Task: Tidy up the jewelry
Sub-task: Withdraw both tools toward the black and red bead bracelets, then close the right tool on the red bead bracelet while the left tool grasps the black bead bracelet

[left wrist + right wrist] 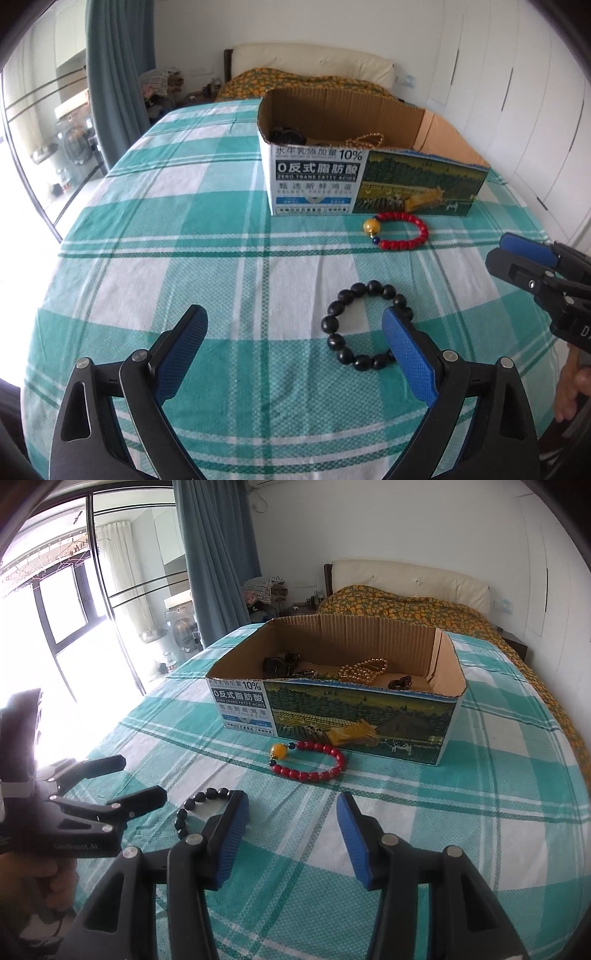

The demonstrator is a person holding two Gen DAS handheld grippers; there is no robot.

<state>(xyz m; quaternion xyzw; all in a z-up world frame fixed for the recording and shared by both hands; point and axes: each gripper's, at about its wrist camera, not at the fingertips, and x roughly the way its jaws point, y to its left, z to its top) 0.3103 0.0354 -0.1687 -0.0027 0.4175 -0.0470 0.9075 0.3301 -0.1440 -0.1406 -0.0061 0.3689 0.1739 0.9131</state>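
Your left tool [295,332]: jaws spread wide, nothing gripped, poised over the checked bedsheet [184,221]. Black bead bracelet [364,325]: flat on the sheet, partly behind that tool's right finger. Red bead bracelet [308,760] with amber bead: just before the cardboard box [332,709], which contains gold beads [364,668]. Your right tool [291,805]: parted, empty.
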